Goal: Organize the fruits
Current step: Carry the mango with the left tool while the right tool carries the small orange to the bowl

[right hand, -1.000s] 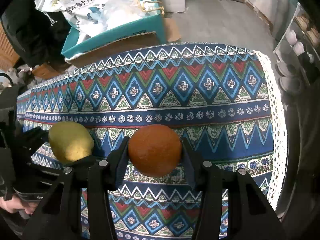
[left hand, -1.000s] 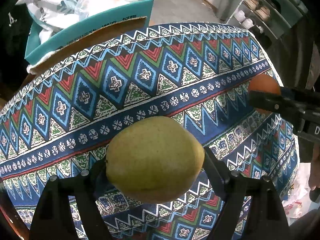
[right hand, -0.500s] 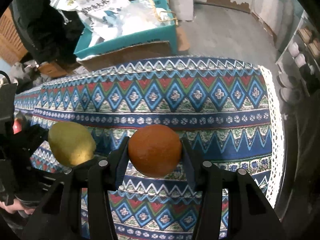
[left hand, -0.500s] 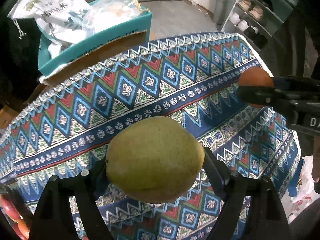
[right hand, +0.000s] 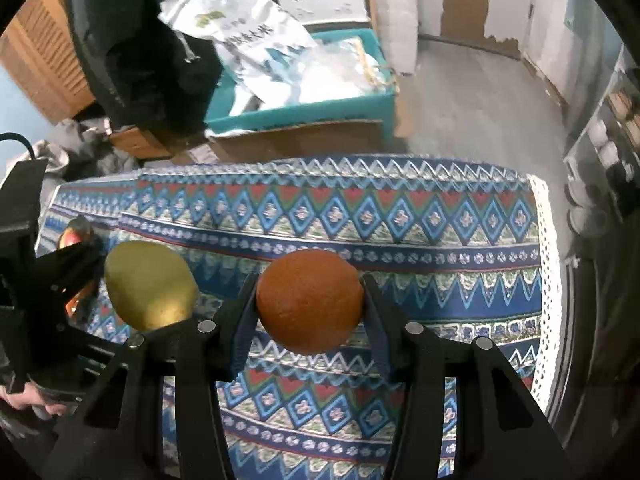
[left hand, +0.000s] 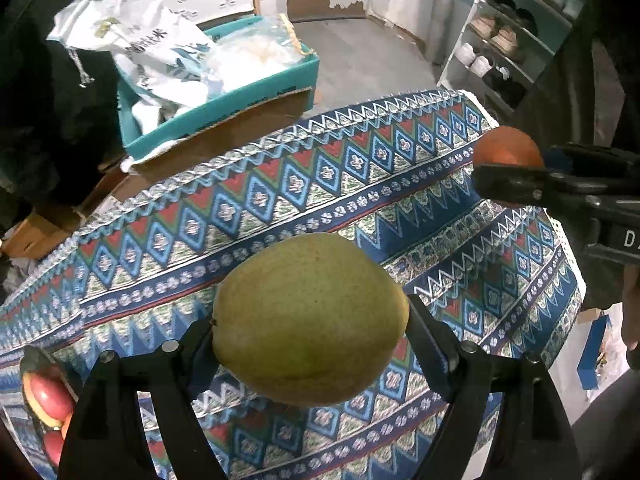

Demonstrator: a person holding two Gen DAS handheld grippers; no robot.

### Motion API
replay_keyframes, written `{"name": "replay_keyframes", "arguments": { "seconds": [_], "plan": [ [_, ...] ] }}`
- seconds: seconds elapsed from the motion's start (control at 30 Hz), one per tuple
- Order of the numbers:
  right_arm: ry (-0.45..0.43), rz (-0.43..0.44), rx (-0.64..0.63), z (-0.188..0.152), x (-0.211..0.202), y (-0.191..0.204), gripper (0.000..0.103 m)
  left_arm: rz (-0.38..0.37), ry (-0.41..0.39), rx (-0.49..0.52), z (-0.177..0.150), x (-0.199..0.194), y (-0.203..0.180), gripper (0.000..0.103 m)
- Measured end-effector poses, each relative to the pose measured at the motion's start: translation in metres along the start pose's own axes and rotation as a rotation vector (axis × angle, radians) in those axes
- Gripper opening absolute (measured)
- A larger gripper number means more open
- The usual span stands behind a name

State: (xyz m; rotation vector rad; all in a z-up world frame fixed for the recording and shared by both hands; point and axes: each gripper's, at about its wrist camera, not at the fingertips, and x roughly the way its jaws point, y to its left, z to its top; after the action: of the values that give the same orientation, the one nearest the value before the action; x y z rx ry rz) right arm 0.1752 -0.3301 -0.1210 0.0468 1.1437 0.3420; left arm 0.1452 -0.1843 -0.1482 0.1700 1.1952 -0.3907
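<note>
Tongs both loaded: left tongs (left hand: 310,334) clamp the green mango (left hand: 310,318), right tongs (right hand: 310,304) clamp the orange (right hand: 310,300) above the patterned surface (right hand: 400,216), so I'm mid-carry, heading next for the fruit bowl (left hand: 34,396) at nine o'clock.

Left hand-held gripper (left hand: 310,344): matte black fingers (left hand: 430,350) showing round silver screw heads. Right hand-held gripper (right hand: 310,304): same black frame, blue pads, white lettering showing on side.

left gripper (left hand: 310,332): clamped, tilted steeply down | right gripper (right hand: 310,300): clamped, tilted down | hand (right hand: 28,402): apparently gripping handle
</note>
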Motion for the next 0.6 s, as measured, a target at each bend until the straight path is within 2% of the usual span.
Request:
{"name": "replay_keyframes", "arguments": {
  "seconds": [0.6],
  "plan": [
    [-0.050, 0.075, -0.098, 0.011, -0.032, 0.068, 0.049, 0.046, -0.088, 0.050, -0.036, -0.088, 0.036, 0.084]
  ]
}}
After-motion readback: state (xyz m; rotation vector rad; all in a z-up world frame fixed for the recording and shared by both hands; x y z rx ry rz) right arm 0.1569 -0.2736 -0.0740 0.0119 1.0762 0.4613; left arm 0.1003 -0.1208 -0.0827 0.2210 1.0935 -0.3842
